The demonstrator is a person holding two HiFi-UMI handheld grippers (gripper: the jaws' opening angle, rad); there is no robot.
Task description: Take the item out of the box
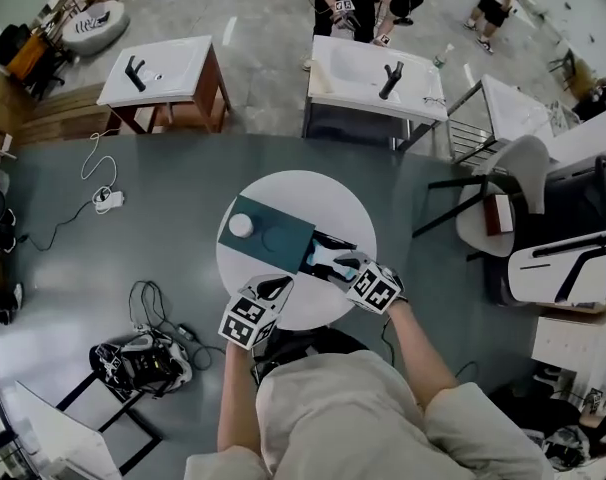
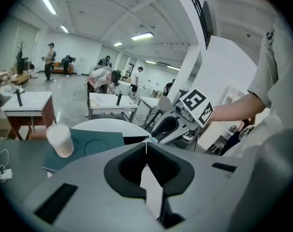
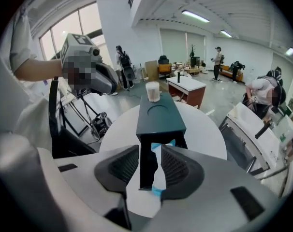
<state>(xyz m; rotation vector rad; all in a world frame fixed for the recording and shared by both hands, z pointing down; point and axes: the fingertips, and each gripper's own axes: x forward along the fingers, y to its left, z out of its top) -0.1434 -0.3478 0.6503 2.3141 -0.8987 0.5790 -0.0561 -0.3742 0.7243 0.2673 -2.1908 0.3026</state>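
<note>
A dark teal box point(image 1: 273, 233) lies on its side on the round white table point(image 1: 323, 203), with a white cup point(image 1: 241, 225) standing on its far left end. A white and light-blue item point(image 1: 328, 258) sticks out of the box's open right end. In the right gripper view, my right gripper point(image 3: 150, 166) is open around that open end of the box point(image 3: 161, 117). The item point(image 3: 157, 175) lies between the jaws, against the right one. My left gripper point(image 1: 278, 286) hovers over the table's near edge, apart from the box. Its jaws meet at the tip point(image 2: 146, 146), with nothing between them.
Two white sink stands point(image 1: 158, 68) point(image 1: 378, 73) are beyond the table, with people bent over near the right one. A chair point(image 1: 513, 198) and shelving are at the right. Cables and a black-and-white bag point(image 1: 143, 358) lie on the floor at the left.
</note>
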